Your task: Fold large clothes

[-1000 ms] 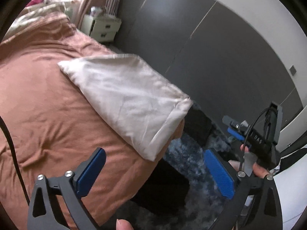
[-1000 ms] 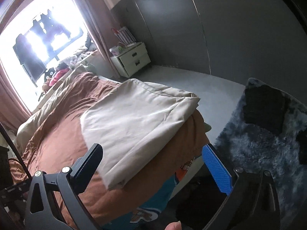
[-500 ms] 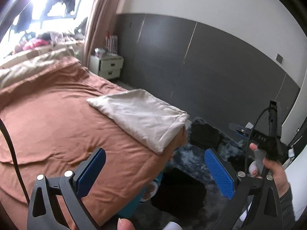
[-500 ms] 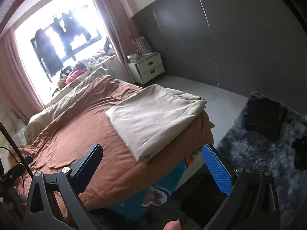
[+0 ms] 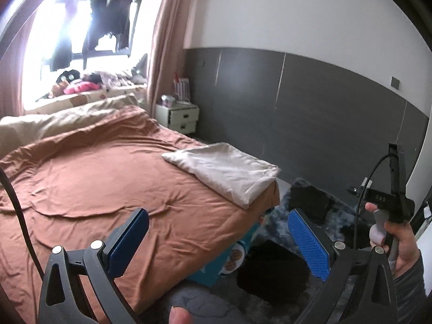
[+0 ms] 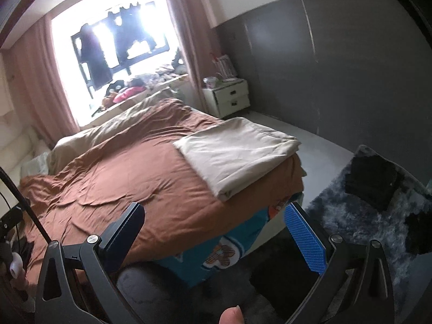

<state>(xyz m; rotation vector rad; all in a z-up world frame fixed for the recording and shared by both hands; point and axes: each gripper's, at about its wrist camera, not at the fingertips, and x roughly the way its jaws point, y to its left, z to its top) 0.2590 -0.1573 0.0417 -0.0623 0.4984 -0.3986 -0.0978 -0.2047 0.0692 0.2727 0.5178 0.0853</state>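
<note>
Folded beige sheet (image 5: 226, 171) lies on the bed (image 5: 94, 183) corner; left gripper (image 5: 216, 239) and right gripper (image 6: 214, 233) stand clear of the bed, jaws spread, empty.

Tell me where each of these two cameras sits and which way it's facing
Left wrist: on the left gripper, jaws open, facing the bed's foot; the right hand shows.
Right wrist: on the right gripper, jaws open, facing the same corner; a thumb tip shows.
Shared: folded beige cloth, brown bedspread, white nightstand, window.
</note>
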